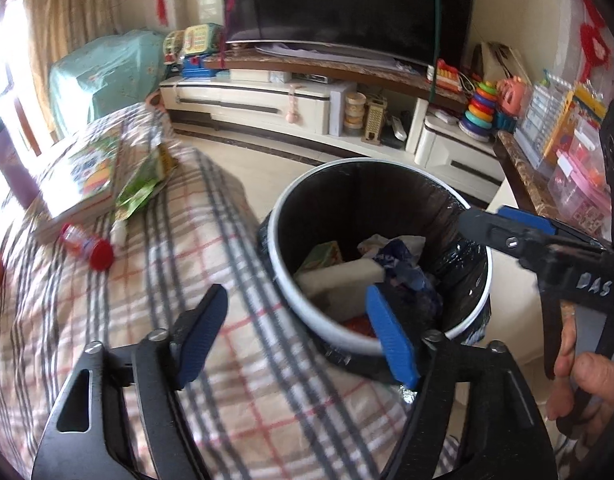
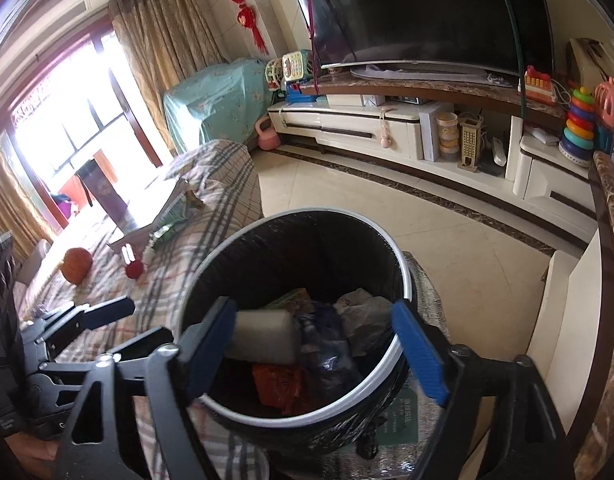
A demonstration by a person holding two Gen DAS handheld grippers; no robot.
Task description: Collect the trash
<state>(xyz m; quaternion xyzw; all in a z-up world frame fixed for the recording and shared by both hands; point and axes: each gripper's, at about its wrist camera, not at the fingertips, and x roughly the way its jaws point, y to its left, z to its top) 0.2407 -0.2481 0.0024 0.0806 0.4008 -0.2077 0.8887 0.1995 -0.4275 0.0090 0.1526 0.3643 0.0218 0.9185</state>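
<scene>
A round trash bin (image 1: 278, 216) with a white rim and black liner stands beside the plaid-covered table (image 1: 155, 320). Inside lie a white foam block (image 2: 263, 336), a blue wrapper (image 2: 327, 344), a green box (image 1: 323, 254) and a red wrapper (image 2: 279, 386). My left gripper (image 1: 296, 292) hangs open over the bin's near rim, holding nothing. My right gripper (image 2: 313, 310) is open above the bin mouth, also holding nothing; it shows in the left wrist view (image 1: 479, 220) at the bin's right edge. On the table lie a green wrapper (image 1: 143, 184) and a red-capped bottle (image 1: 87, 246).
A book (image 1: 83, 176) and an orange ball (image 2: 77, 266) lie on the table. A TV cabinet (image 2: 347, 128) with toys runs along the far wall. A marble-topped counter (image 2: 607, 240) stands close on the right. Tiled floor (image 2: 447, 248) lies beyond the bin.
</scene>
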